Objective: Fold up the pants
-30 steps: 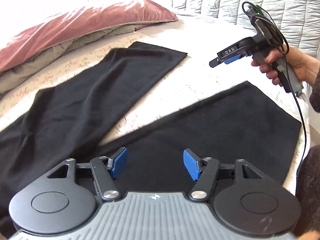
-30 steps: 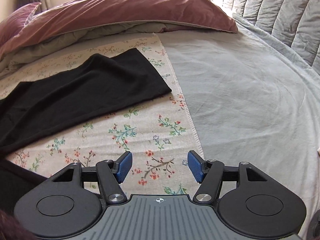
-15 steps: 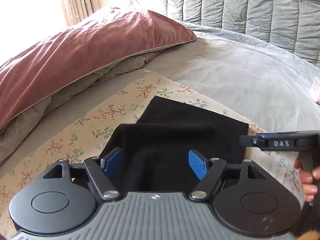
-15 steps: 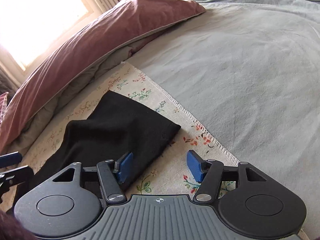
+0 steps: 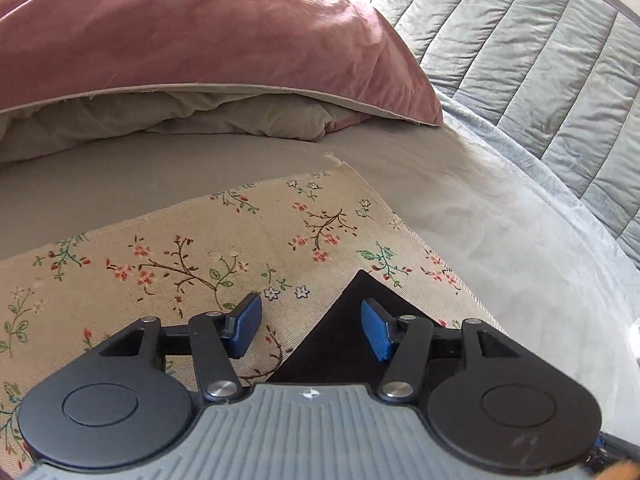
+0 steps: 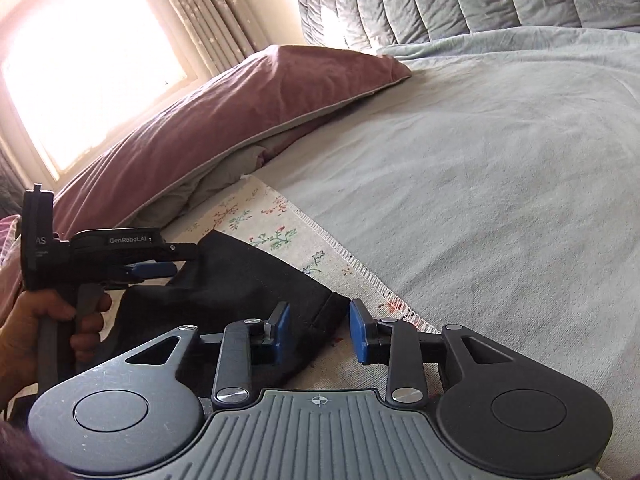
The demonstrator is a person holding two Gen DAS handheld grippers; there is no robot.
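Two grippers work at one leg end of the black fabric pants (image 6: 248, 280), which lie on the beige floral-print cloth (image 5: 168, 256) spread over the grey-blue bed sheet (image 6: 480, 184). Landmark: that floral cloth. The leg's hem sits close to the cloth's stitched edge and near its corner, short of the mauve pillow (image 5: 192, 28) beyond the cloth.

Right gripper (image 6: 318, 330): jaws closing, hem corner between the blue pads, a gap visible on both sides, so no grip yet.

Left gripper (image 5: 310, 326): jaws closing too. In its own view the other hem corner lies under the right-side pad and the left-side pad is over bare floral cloth; nothing pinched. In the right wrist view the left gripper is side-on at the far hem corner, fabric bunched up at its tip; whether the pads touch there cannot be told. The person's hand (image 6: 44, 328) holds its handle.

Progress, judged: early. No fold is visible here; only this leg end shows, and the rest of the pants is out of view. Left to do, likely: clamp both hem corners, carry the leg over, then make the further folds.
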